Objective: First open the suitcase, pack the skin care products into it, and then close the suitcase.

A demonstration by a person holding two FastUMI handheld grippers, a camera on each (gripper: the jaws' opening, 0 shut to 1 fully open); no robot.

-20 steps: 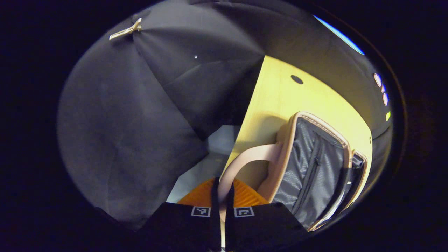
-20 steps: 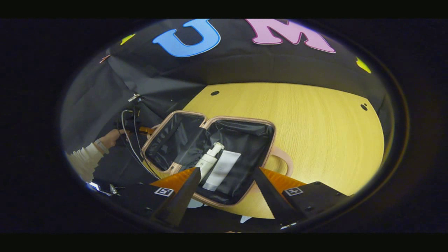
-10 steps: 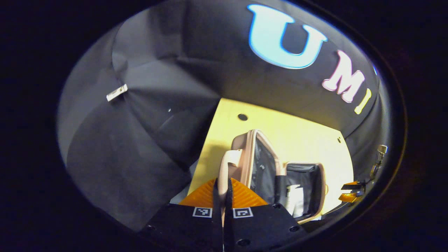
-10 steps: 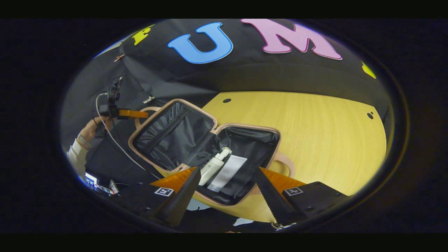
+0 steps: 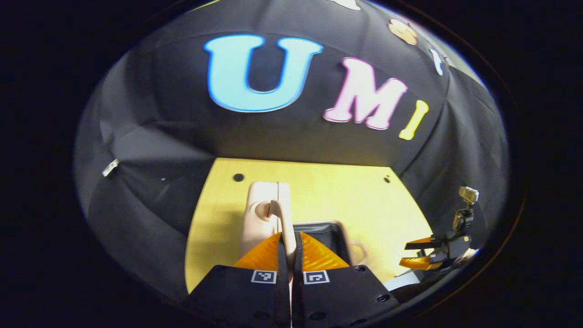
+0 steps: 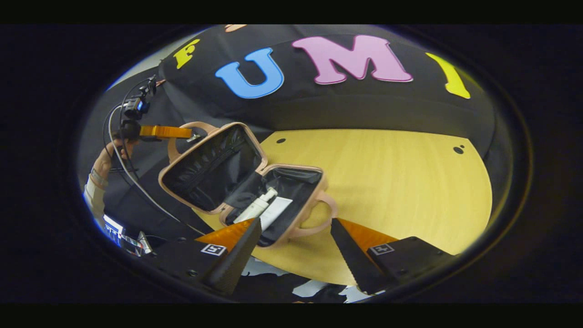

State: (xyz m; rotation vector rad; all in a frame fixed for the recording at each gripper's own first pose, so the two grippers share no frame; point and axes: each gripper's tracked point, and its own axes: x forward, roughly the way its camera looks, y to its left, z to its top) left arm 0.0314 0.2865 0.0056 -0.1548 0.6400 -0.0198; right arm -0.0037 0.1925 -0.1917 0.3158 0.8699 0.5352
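The pink suitcase lies open on the wooden table. Its base holds a white pump bottle and a white tube on black lining. The lid stands tilted up from the hinge. My left gripper is shut on the lid's pink handle, and the lid's shell shows edge-on ahead of it. In the right gripper view the left gripper sits at the lid's top edge. My right gripper hangs open just in front of the base's handle, holding nothing.
A hand and pale sleeve hold the left gripper, with cables trailing below. The table has small holes near its back edge. Its front edge runs just under my right fingers. The right gripper shows at the table's right side.
My left gripper has lifted the lid by its handle, swinging it from flat to steeply tilted over the base. The right gripper stays open and has drawn back slightly.
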